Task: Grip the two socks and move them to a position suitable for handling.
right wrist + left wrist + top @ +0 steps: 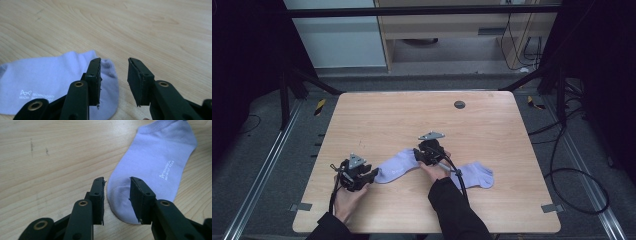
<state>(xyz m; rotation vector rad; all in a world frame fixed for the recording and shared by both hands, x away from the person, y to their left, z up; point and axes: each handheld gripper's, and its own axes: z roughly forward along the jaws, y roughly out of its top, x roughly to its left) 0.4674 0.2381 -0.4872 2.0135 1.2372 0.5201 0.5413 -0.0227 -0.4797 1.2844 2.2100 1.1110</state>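
Wooden desk [377,115]: both grippers, left gripper [117,195] and right gripper [114,77], sitting released over the lavender sock [398,166], risking bunching it.

The left gripper [117,195] straddles the lilac sock's [152,167] toe, jaws parted.

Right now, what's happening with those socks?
Left gripper open at one sock's toe. Right gripper open at its other end. Second sock flat nearby. Nothing in the way.

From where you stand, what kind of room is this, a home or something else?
Probably a lab or recording workspace, not a home: a bare wooden table inside a dark metal frame, loose cables across grey carpet, and hand-held grippers working over lilac socks.
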